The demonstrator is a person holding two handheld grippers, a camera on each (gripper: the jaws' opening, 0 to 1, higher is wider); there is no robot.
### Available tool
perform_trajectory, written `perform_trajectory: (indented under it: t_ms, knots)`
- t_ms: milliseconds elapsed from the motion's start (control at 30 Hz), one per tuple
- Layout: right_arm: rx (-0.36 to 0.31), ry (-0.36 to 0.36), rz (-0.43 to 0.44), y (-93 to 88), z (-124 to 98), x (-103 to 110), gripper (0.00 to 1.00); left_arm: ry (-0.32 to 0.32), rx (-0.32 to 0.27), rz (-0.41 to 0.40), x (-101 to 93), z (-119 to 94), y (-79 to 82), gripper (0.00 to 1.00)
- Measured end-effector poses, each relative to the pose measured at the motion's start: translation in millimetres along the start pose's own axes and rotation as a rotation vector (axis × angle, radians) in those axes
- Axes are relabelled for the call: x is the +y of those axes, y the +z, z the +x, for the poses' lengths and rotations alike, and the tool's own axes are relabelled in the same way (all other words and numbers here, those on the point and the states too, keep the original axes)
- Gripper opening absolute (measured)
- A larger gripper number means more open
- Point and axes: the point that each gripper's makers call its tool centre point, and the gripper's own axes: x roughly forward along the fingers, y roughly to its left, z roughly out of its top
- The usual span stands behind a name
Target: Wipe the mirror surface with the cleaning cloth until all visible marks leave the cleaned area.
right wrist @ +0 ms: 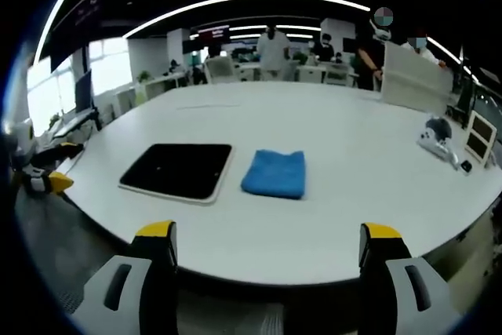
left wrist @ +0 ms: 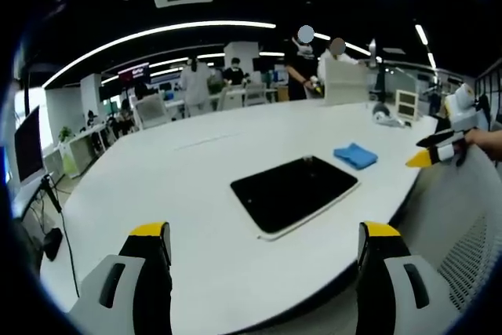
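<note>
On the white table (right wrist: 353, 194), well out from its near edge, the mirror (right wrist: 179, 170) lies flat, a dark rectangular slab with a pale rim, and the cleaning cloth (right wrist: 274, 173) sits folded just beside its right side, apart from it by a thin strip of tabletop. Seen from the left gripper view, the same mirror (left wrist: 295, 192) lies ahead and slightly right of centre, with the cloth (left wrist: 355, 154) beyond its far right corner.

The cloth looks soft, light and limp; it would likely bunch or unfold if pinched at one corner, so a grip across the thick folded edge nearest the jaws seems the safest hold. The mirror looks stiff, smooth and fragile, and probably slides on the slick table under a sideways wipe, so the other gripper may need to steady its rim.

The right gripper (right wrist: 267, 245) has its jaws spread wide and empty, hanging short of the table edge with the cloth straight ahead between their lines. The left gripper (left wrist: 265, 245) is likewise wide open, holding nothing, with the mirror ahead of it. In the left gripper view the right gripper (left wrist: 439, 152) shows at the far right, off the table edge. Nothing has been wiped yet, by the look of it.
</note>
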Motion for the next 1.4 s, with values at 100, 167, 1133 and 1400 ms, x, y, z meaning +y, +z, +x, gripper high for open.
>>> perform_trajectory:
  t_ms: [100,167,1133,1400]
  knots:
    - [0.003,0.003,-0.006,-0.1,0.7,0.1,0.95,0.021,-0.006,-0.005,3.2,-0.2,1.0,0.99]
    - [0.008,-0.002,-0.008,-1.0,0.6,-0.9,0.95,0.019,-0.011,-0.004,3.2,-0.2,2.0,0.99]
    - [-0.022,0.046,0.063,8.1,-8.0,4.2,0.89,-0.020,0.005,-0.026,-2.2,-1.1,-1.5,0.99]
    - [-0.057,0.064,0.010,34.7,-9.8,-4.0,0.70,-0.019,0.002,-0.021,-2.1,-1.3,-1.3,0.99]
